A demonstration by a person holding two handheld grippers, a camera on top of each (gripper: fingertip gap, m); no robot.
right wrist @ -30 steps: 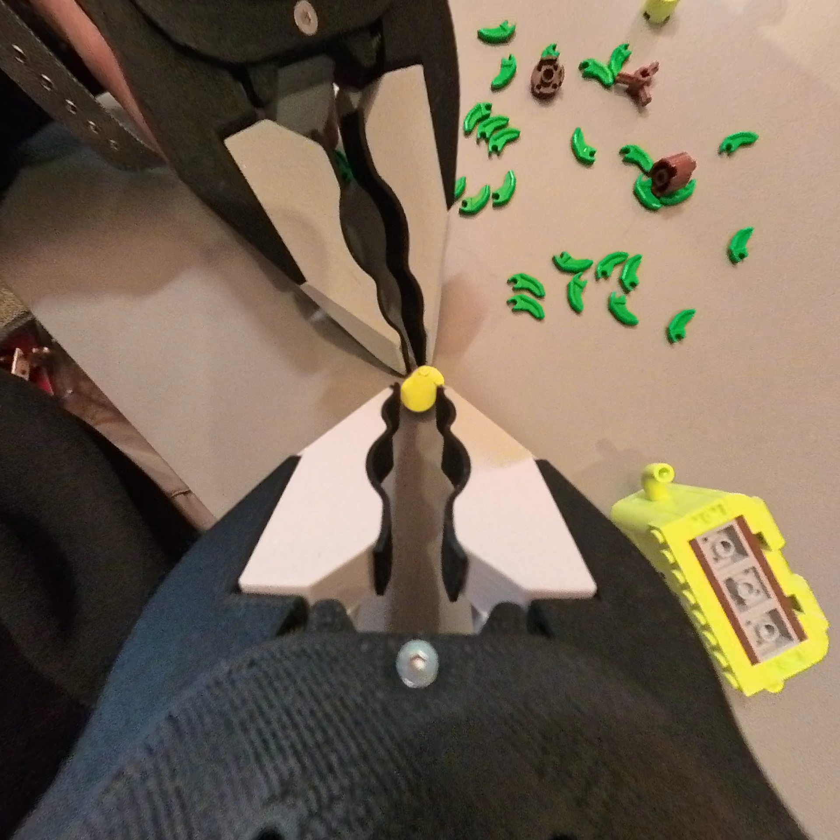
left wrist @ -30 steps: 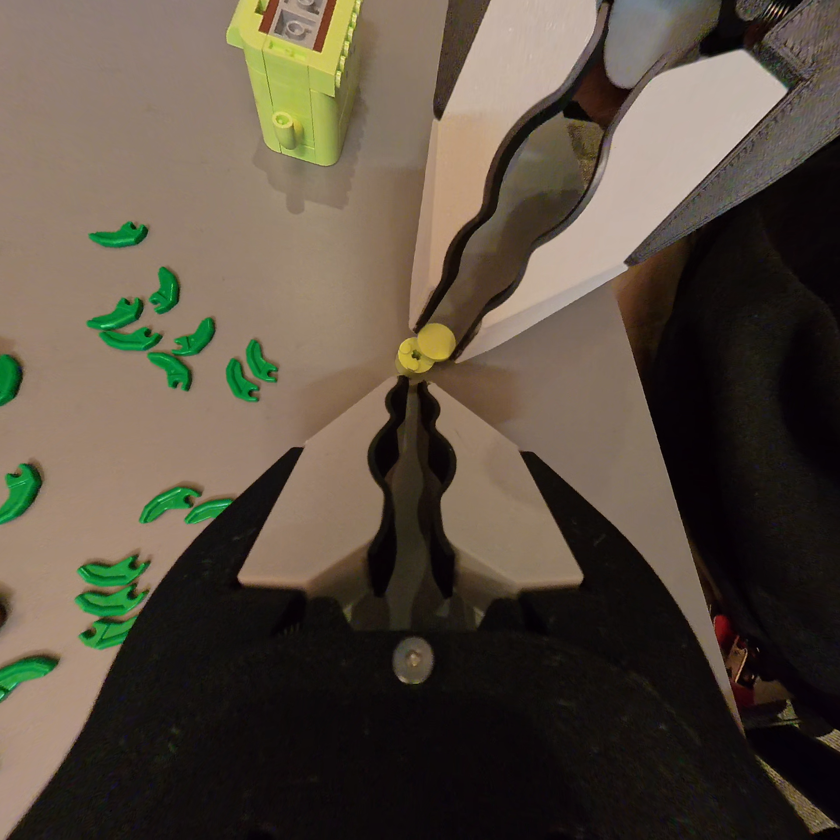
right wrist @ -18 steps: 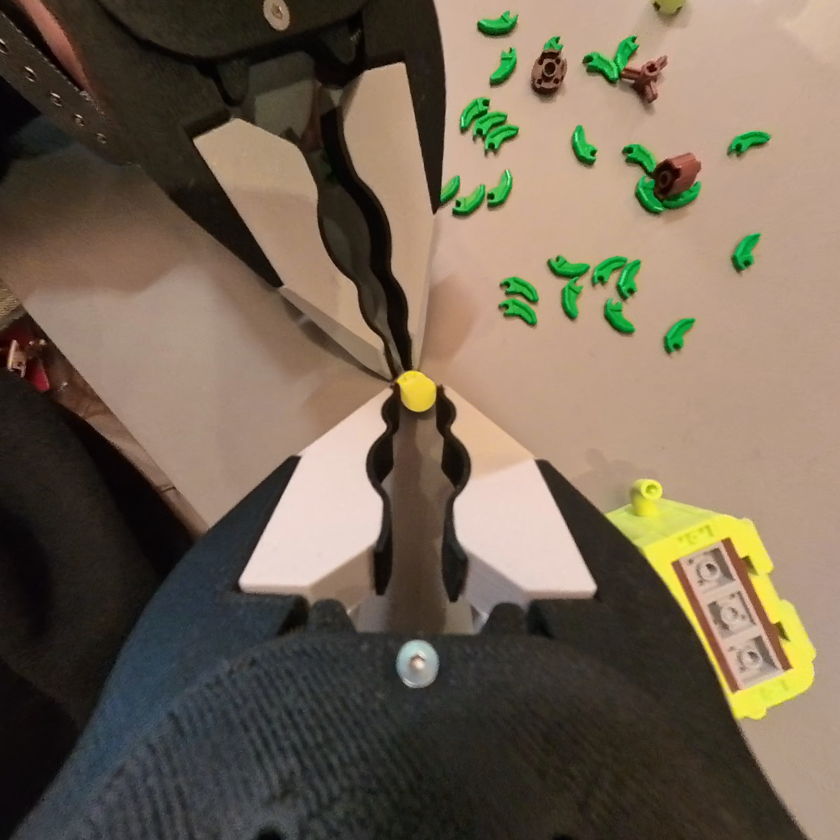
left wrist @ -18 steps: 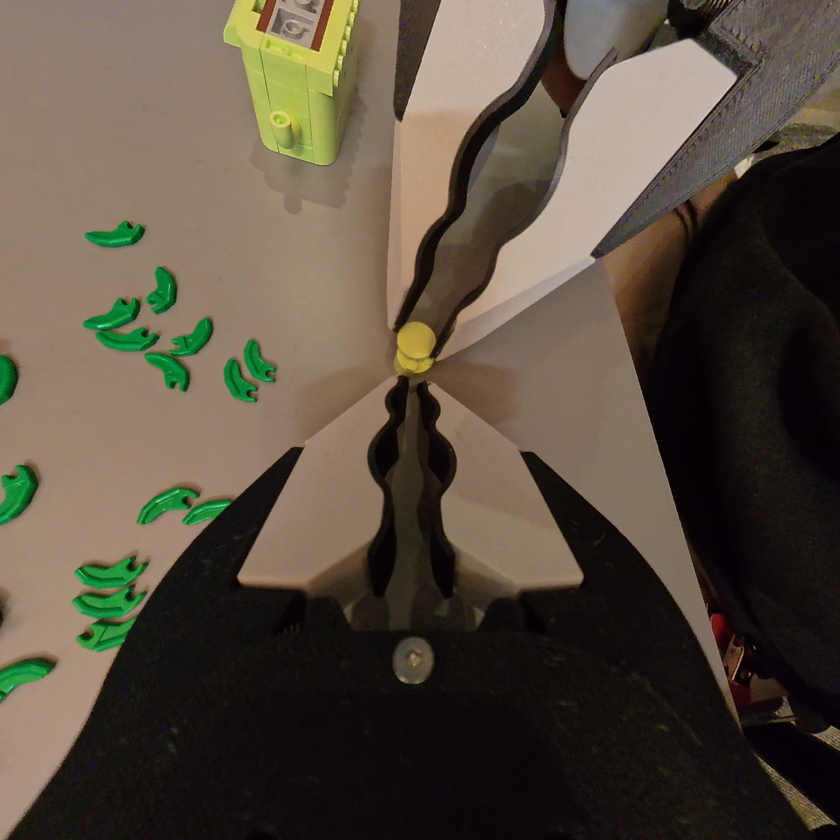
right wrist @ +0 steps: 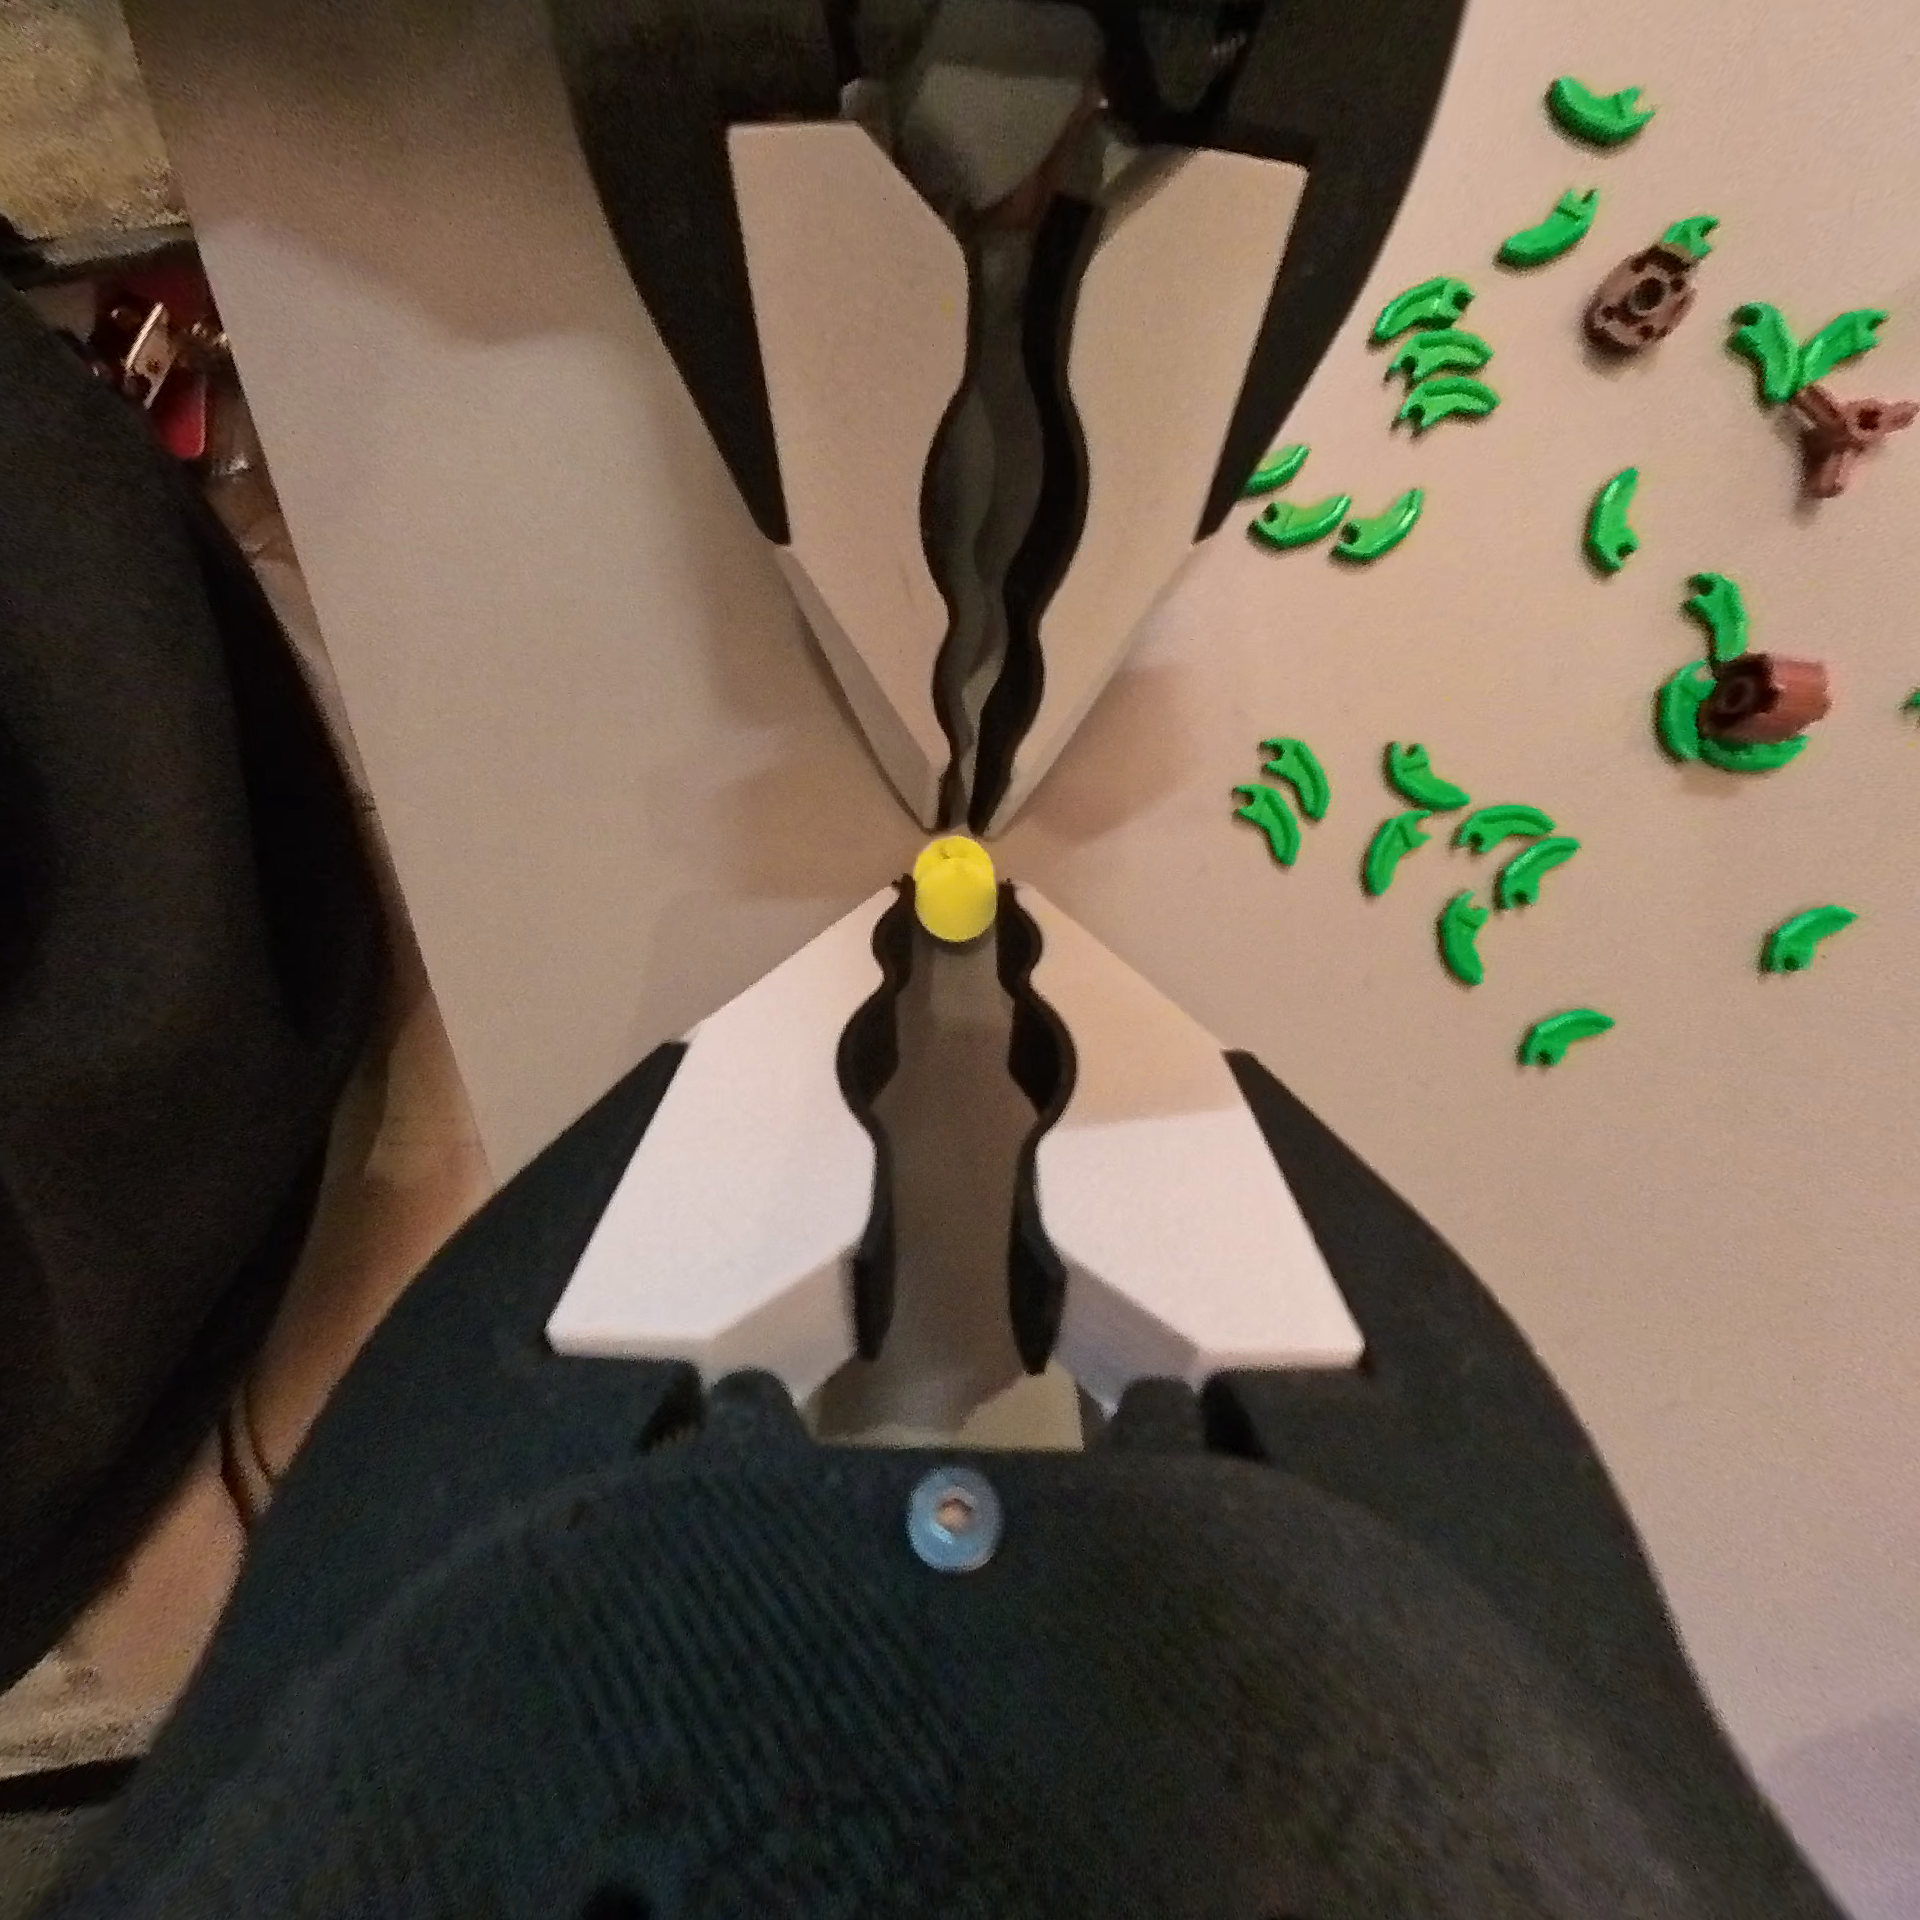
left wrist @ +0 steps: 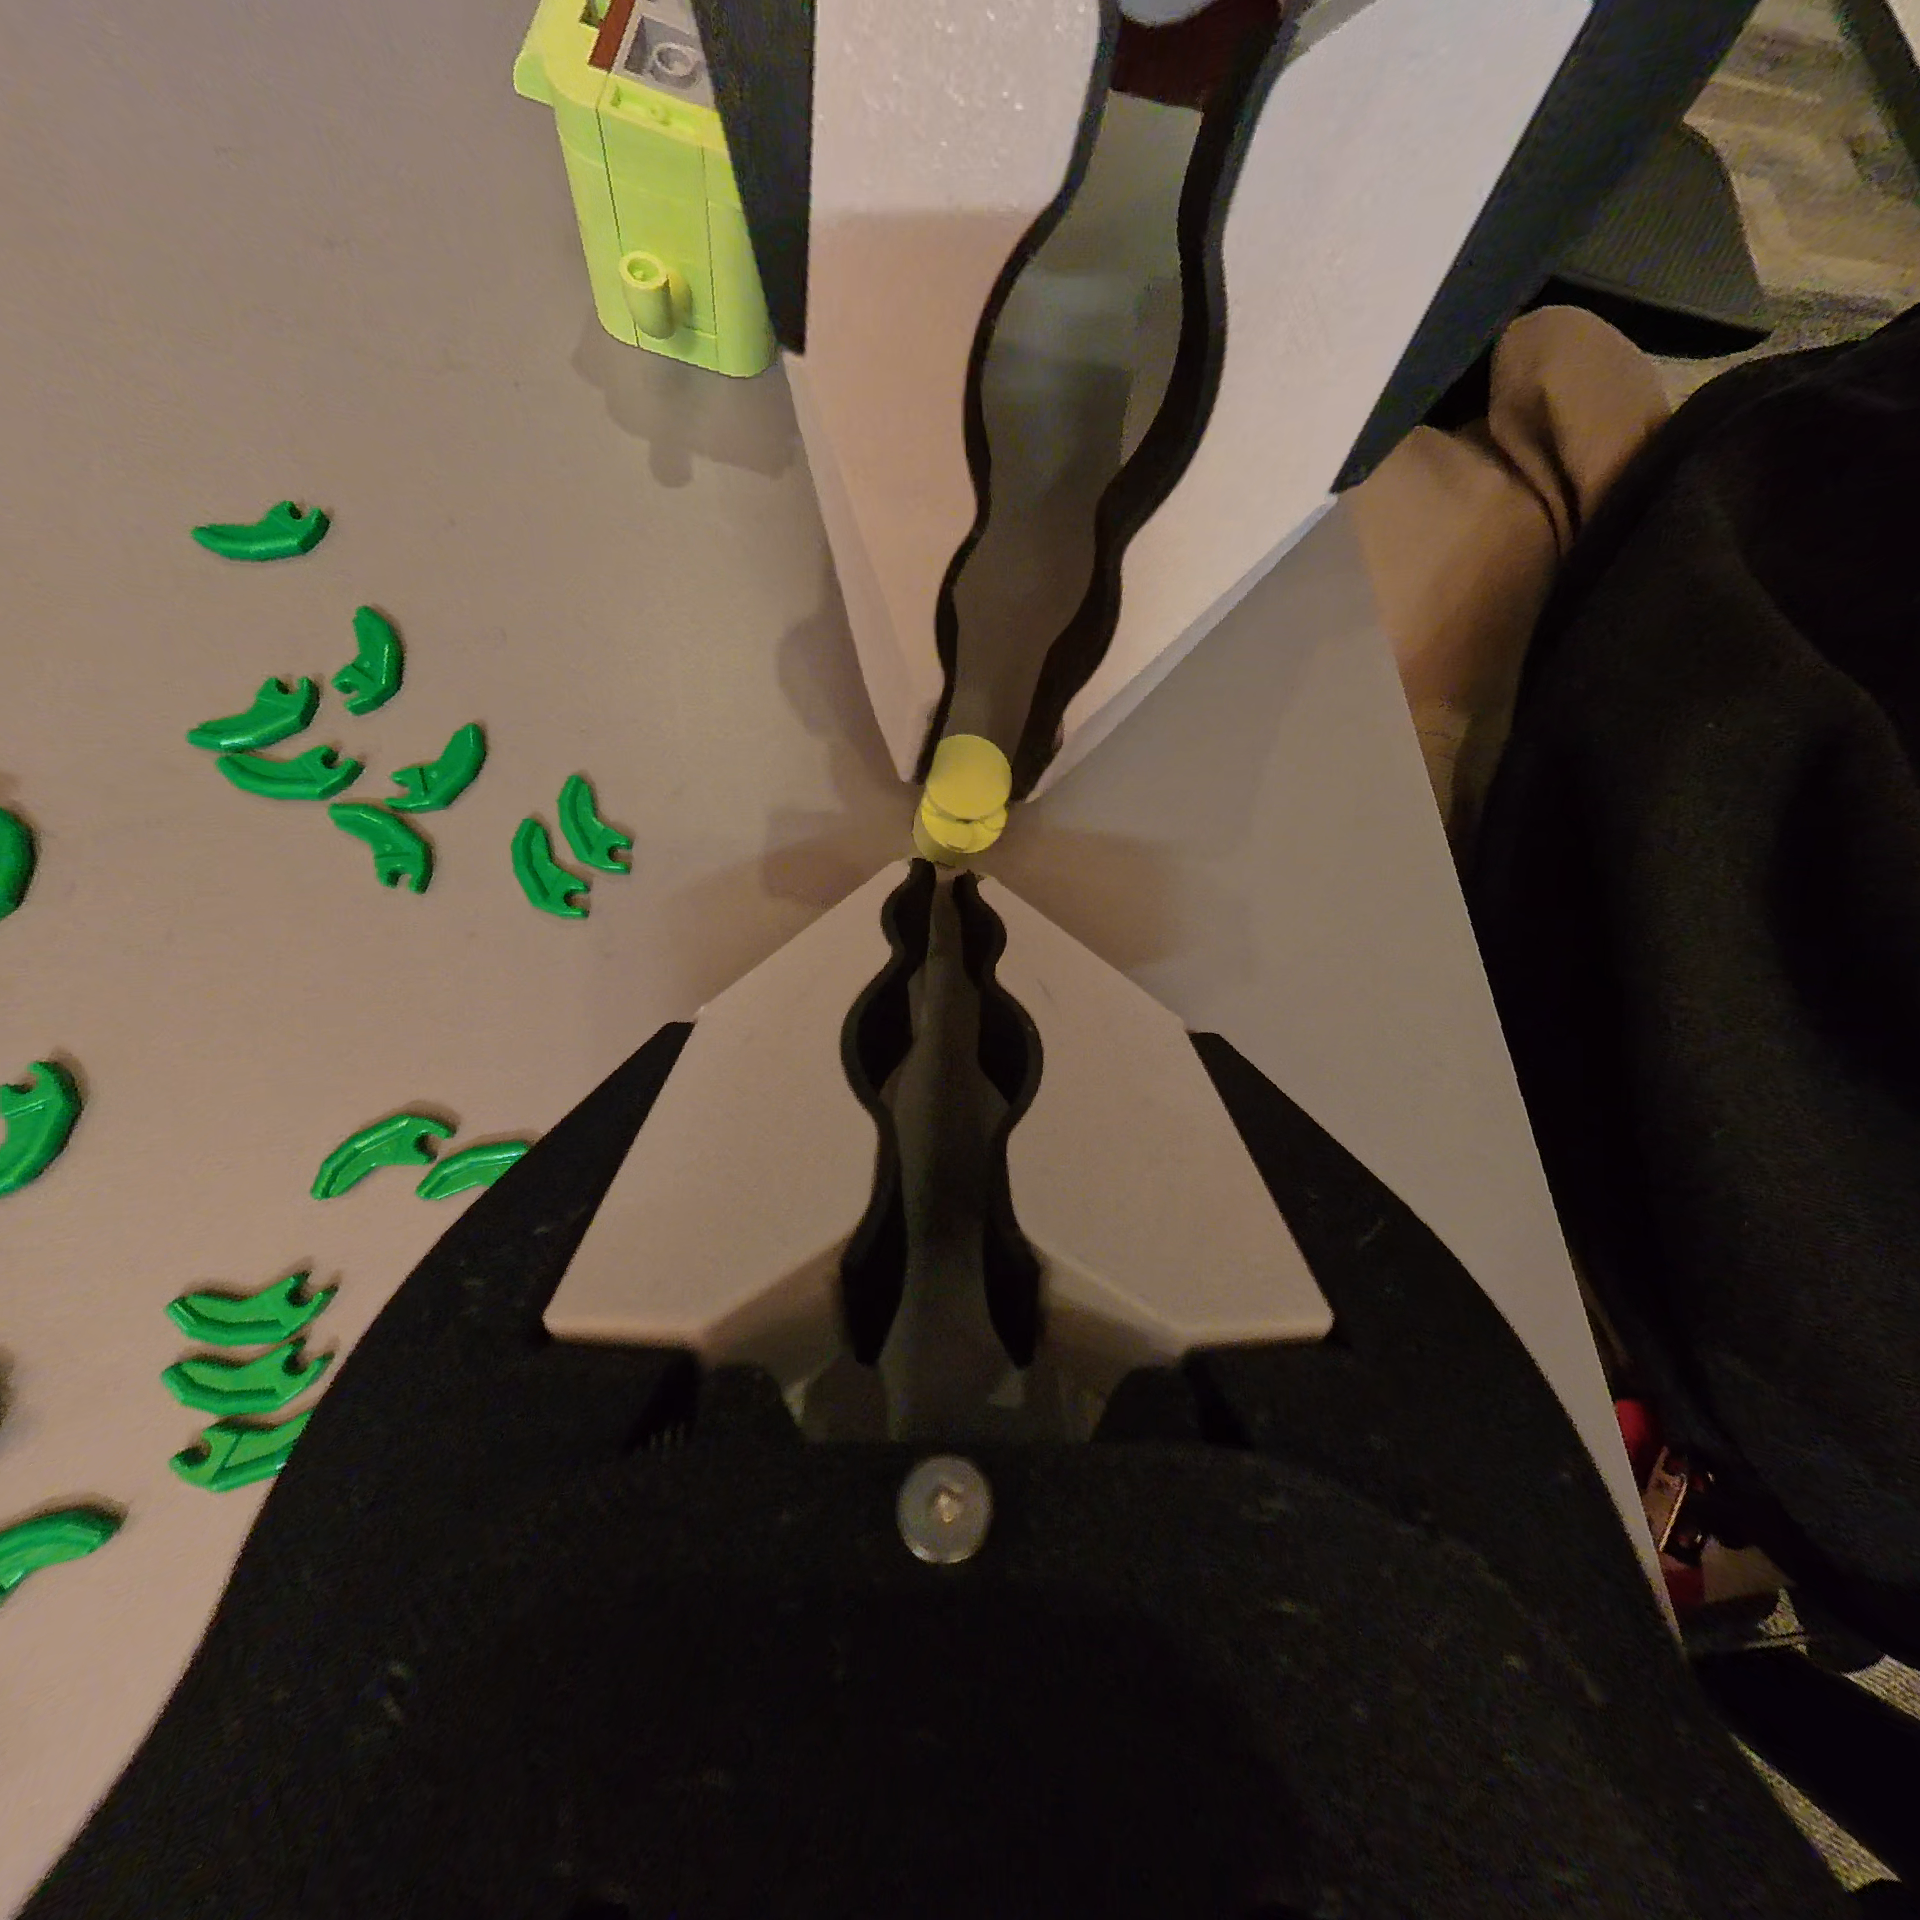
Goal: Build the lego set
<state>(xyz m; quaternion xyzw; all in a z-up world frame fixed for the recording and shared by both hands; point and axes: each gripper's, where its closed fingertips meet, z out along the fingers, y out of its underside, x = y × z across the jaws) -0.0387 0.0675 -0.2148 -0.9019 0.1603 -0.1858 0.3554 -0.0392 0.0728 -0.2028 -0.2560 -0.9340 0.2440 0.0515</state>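
My left gripper (left wrist: 940,873) is shut on a small yellow round piece (left wrist: 948,831). My right gripper (right wrist: 951,896) is shut on a second small yellow round piece (right wrist: 954,906). The two grippers meet tip to tip above the table near its edge. The two yellow pieces touch end to end. In the left wrist view the right gripper (left wrist: 971,767) comes in from the top with its piece (left wrist: 968,774). In the right wrist view the left gripper (right wrist: 961,821) comes in from the top. A lime-green block build (left wrist: 655,208) stands on the table behind.
Several loose green leaf pieces (left wrist: 416,790) lie on the table (left wrist: 312,364) to the left; they also show in the right wrist view (right wrist: 1455,831). Brown stem pieces (right wrist: 1756,696) lie among them. The table edge and a person's dark clothing (left wrist: 1714,935) are to the right. Left and right tips are no more than a few centimetres apart.
The right gripper swung round to face the left one head-on. The two yellow pieces went from side by side to end to end. The lime build left the right wrist view.
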